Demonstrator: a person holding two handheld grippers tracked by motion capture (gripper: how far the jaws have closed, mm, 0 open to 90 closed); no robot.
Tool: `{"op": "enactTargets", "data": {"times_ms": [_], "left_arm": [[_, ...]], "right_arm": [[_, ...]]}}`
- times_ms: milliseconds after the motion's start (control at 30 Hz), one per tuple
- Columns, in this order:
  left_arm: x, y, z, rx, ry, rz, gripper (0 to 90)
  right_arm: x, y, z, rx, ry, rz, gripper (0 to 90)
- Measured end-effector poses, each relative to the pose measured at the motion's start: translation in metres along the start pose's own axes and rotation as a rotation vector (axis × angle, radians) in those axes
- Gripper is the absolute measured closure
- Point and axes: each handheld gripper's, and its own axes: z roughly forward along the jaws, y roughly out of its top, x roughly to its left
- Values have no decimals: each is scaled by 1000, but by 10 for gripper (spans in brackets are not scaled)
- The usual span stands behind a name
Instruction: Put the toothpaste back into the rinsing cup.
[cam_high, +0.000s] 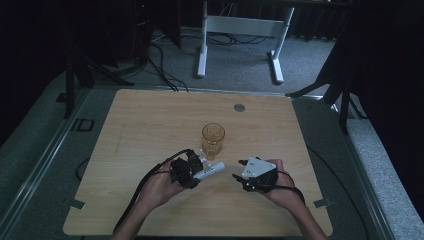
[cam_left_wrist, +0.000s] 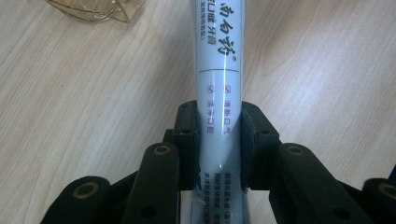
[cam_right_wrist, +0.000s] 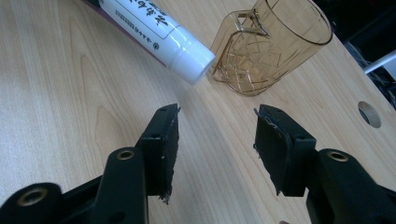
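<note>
A white toothpaste tube (cam_left_wrist: 218, 84) with printed characters is clamped between the black jaws of my left gripper (cam_left_wrist: 218, 140), which is shut on its lower body. In the high view the tube (cam_high: 210, 171) points right from the left gripper (cam_high: 192, 169), its cap end free above the table. An amber glass cup (cam_high: 213, 138) stands upright just behind the tube. My right gripper (cam_high: 239, 177) sits to the right of the tube, jaws apart with nothing between them. In the right gripper view the open jaws (cam_right_wrist: 215, 140) face the tube's white cap (cam_right_wrist: 189, 58) and the cup (cam_right_wrist: 271, 46).
The light wooden table (cam_high: 150, 125) has a round grommet hole (cam_high: 239, 107) near its far edge. A white desk frame (cam_high: 240, 30) and cables stand on the carpet beyond the table. Dark surroundings flank both sides.
</note>
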Motion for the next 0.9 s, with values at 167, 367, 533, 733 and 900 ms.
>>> {"op": "enactTargets", "data": {"times_ms": [167,367,533,733,900], "left_arm": [[0,3,1,2,-15,10,714],[0,7,3,10,-30,17,714],[-1,10,5,15,-42,25,714],[-2,13,6,23,-53,24,714],[-1,15,7,28,-56,24,714]], "right_arm": [[1,2,0,-1,2,-15,493],[3,4,1,5,3,-40,496],[8,7,1,14,-3,-76,496],[11,10,3,19,-9,-106,499],[14,12,5,30,-11,-127,499]]}}
